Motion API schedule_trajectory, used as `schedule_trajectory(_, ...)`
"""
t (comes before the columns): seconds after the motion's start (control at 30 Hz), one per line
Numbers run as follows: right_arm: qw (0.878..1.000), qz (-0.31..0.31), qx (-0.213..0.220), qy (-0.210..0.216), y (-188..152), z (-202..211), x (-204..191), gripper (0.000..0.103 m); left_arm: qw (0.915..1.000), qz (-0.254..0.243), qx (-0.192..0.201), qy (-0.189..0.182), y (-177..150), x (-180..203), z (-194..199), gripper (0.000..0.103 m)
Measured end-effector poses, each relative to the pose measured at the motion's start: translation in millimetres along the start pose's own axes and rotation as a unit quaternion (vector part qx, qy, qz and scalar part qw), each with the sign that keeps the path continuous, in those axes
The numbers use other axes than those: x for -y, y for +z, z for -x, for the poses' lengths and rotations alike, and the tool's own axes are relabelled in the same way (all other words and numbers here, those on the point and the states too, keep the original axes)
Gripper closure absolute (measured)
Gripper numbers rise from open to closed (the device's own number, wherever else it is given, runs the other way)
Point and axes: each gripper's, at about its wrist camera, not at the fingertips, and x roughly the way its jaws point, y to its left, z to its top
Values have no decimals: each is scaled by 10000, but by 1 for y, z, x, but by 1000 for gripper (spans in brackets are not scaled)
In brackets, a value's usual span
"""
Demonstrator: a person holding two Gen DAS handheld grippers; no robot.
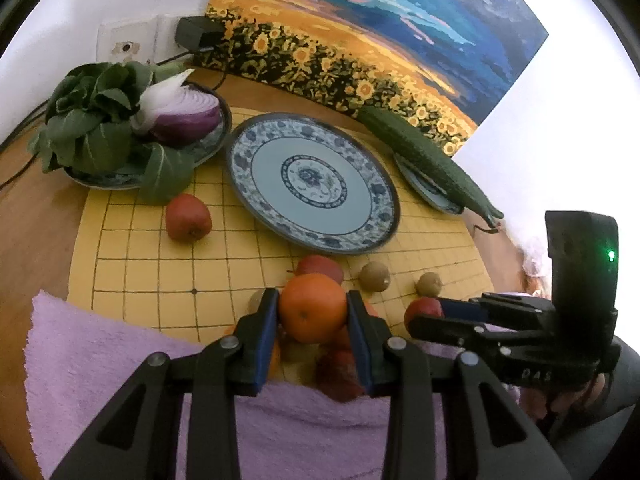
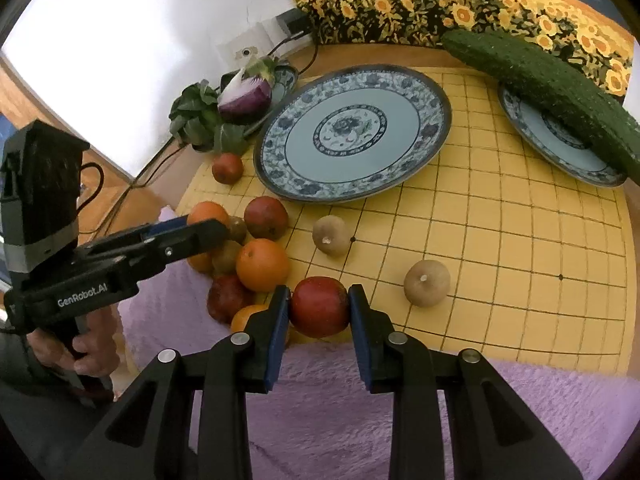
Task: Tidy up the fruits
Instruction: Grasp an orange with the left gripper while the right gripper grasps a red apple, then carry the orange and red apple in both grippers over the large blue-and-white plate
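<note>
My left gripper (image 1: 313,308) is shut on an orange (image 1: 312,307), above a pile of apples and oranges (image 2: 248,272) at the mat's near edge. My right gripper (image 2: 319,307) is shut on a red apple (image 2: 319,306); it also shows in the left wrist view (image 1: 425,312). The left gripper shows in the right wrist view (image 2: 204,224) holding the orange (image 2: 206,213). A large empty blue-patterned plate (image 1: 356,236) lies in the middle of the mat. A lone red apple (image 1: 188,218) lies left of it. Two kiwis (image 2: 331,235) (image 2: 426,282) lie on the mat.
A yellow grid mat (image 2: 520,280) covers the wooden table. A purple towel (image 1: 120,360) lies at the near edge. A plate with greens (image 1: 96,128) and a half red onion (image 1: 184,114) stands back left. A cucumber (image 2: 552,88) lies on a small plate (image 2: 560,152) at right. Cables run along the wall.
</note>
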Motion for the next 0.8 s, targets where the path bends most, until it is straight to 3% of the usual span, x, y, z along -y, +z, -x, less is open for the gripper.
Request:
schedule_trajectory(0.17,9997,-101,230,29,4,10,0,72,10000,-41,75,-49,4,2,5,68)
schedule_trajectory(0.47,9983,-466,245,247,14,8,16,72,9998,-50,172,35,20,0,1,68)
schedule_trajectory(0.8,9985,-242,438,225,48,2,9,72,9996,-74,251,126,40,-2,-7,68)
